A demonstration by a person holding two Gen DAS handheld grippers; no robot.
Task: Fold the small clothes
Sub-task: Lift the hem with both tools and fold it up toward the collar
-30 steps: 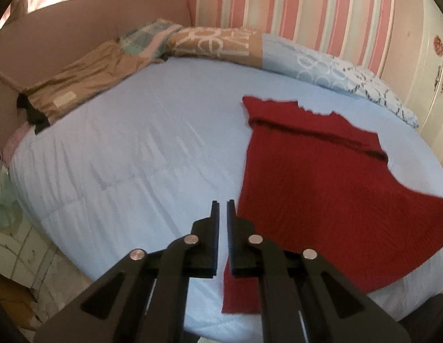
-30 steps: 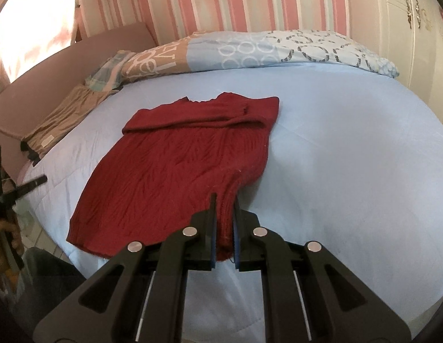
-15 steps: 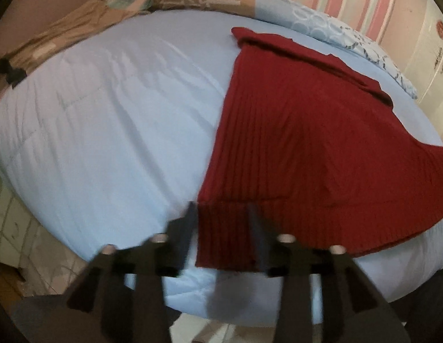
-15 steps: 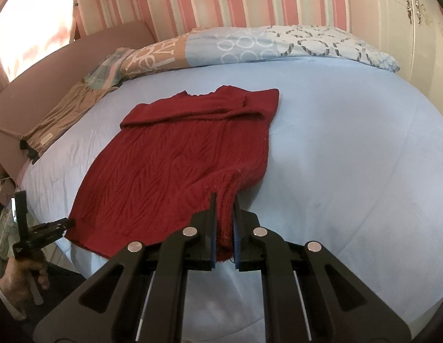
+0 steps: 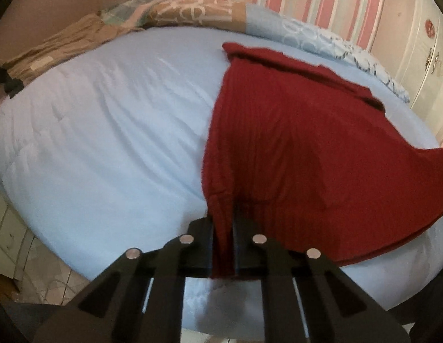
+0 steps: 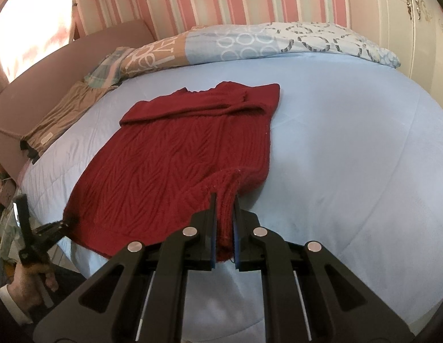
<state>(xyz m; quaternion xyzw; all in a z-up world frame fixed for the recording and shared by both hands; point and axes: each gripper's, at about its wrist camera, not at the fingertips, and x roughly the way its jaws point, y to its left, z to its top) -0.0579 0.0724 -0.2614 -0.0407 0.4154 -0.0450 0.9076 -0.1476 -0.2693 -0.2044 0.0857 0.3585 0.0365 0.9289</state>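
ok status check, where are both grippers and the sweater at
Left hand-held gripper shut on red sweater, hem corner. Right hand-held gripper shut on the other hem corner. Sweater flat on blue bedspread, sleeves folded in. Nothing in the way.

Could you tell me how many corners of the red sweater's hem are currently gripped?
2: left gripper pinches the red sweater at one hem corner, right gripper at the other.
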